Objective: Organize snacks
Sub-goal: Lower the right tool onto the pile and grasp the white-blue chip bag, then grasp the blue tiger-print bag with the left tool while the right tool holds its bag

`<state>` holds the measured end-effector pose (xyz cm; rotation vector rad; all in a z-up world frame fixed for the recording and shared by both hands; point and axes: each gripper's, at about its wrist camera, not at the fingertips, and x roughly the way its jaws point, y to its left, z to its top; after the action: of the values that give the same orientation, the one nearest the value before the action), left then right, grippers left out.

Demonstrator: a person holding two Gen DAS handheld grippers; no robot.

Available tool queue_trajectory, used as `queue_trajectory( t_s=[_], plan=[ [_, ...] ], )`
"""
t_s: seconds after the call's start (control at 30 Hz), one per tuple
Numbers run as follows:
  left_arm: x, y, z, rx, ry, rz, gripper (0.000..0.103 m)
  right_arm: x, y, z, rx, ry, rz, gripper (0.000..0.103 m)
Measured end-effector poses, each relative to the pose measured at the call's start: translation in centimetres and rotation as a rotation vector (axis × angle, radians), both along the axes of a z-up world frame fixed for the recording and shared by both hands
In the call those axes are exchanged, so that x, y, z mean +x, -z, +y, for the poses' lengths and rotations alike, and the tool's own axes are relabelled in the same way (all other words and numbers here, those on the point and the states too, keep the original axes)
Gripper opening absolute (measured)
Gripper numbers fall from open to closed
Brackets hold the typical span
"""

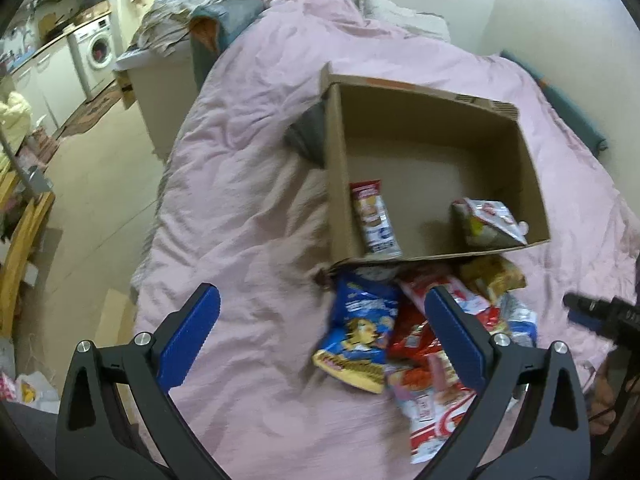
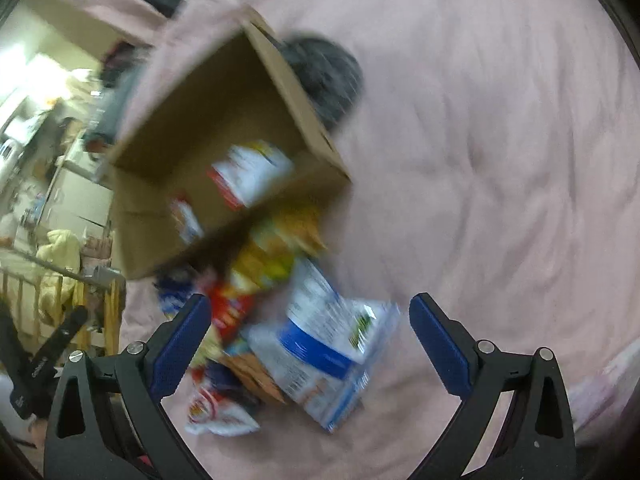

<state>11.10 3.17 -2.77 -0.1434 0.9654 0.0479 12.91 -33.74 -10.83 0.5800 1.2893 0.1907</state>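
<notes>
Now we hold the left gripper (image 1: 322, 324) and the right gripper (image 2: 310, 332) spread wide and empty above the snack packets (image 1: 404, 340) heaped on the pink bed (image 1: 248, 208) against the cardboard box (image 1: 432, 128), which holds two packets.

A bed covered in a wrinkled pale pink quilt (image 1: 248, 168) carries an open brown cardboard box (image 1: 424, 120), with a dark grey cloth (image 1: 310, 132) just beside its far-left corner. Against the box's near wall, a heap of snack packets lies on the quilt, among them a blue bag (image 1: 360, 332), red wrappers (image 1: 416, 340) and a white-and-blue pack (image 2: 324, 356).
</notes>
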Motion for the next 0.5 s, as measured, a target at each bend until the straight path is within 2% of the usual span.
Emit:
queue_trajectory(
  t_s=[0.03,0.13,0.3,0.33,0.37,0.5],
  plan=[
    [0.1,0.3,0.4,-0.009,-0.017,0.015,0.101,0.0,1.3,-0.3,0.044,0.020,0.065,0.101],
    [0.4,1.0,1.1,-0.041,-0.045,0.058,0.101,0.2,3.8,-0.2,0.107,0.057,0.178,0.101],
    [0.6,1.2,1.1,-0.049,-0.050,0.063,0.101,1.3,5.3,1.9,0.061,0.032,0.223,0.101],
    [0.5,1.1,1.0,-0.040,-0.047,0.058,0.101,1.5,5.5,2.2,0.036,0.022,0.228,0.095],
    [0.5,1.0,1.1,-0.036,-0.046,0.055,0.101,1.7,5.7,2.6,0.004,0.006,0.233,0.084],
    [0.5,1.1,1.3,-0.038,-0.050,0.058,0.101,1.7,5.7,2.8,-0.032,-0.022,0.226,0.073]
  ],
)
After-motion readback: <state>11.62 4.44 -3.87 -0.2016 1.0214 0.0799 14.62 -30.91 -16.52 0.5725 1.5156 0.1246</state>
